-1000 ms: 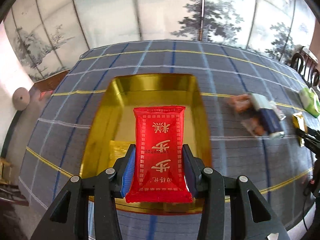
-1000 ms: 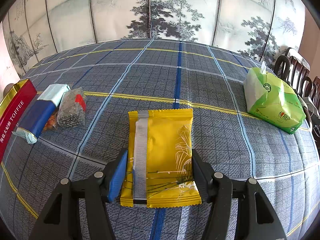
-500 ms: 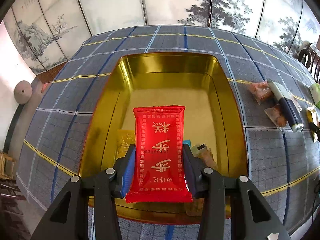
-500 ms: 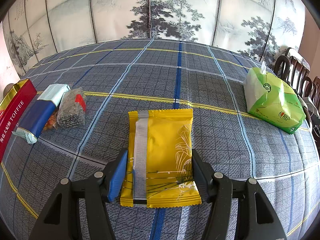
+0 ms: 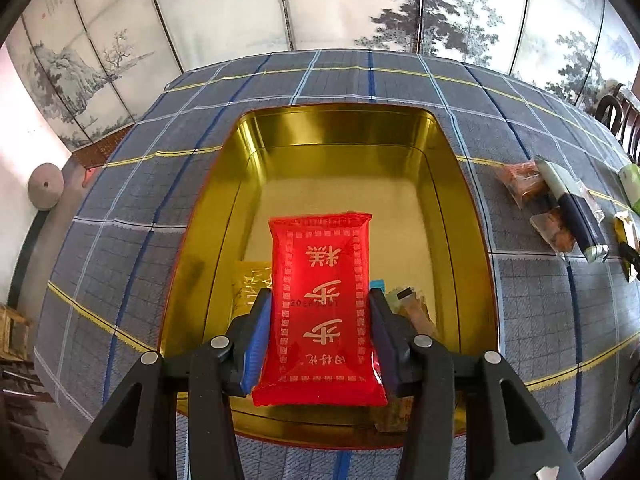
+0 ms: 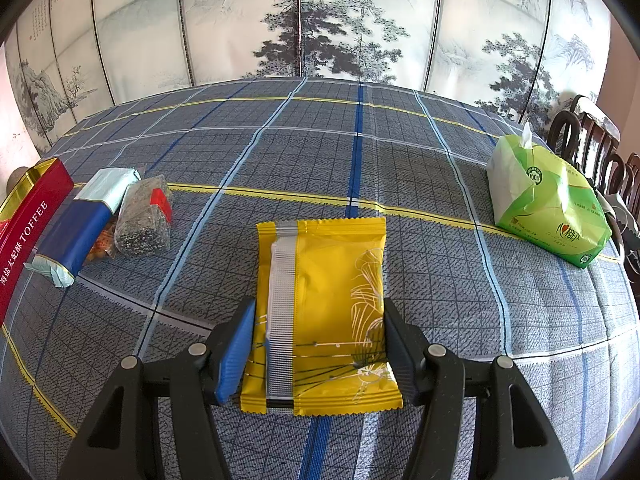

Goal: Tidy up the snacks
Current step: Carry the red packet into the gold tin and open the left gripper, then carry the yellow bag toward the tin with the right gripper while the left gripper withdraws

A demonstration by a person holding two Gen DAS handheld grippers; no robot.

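left hand-held gripper (image 5: 319,326): my jaws opening, red snack packet (image 5: 320,304) between them above gold tin (image 5: 460,216) | right hand-held gripper (image 6: 316,344): clamps yellow packet (image 6: 320,312) above worktop (image 6: 440,280) | handling: light, crinkly, slippery film; grip long edges, gently

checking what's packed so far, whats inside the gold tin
Inside the gold tin: a yellow packet and some brownish wrapped snacks at the near end. The red packet hides whatever lies between them.
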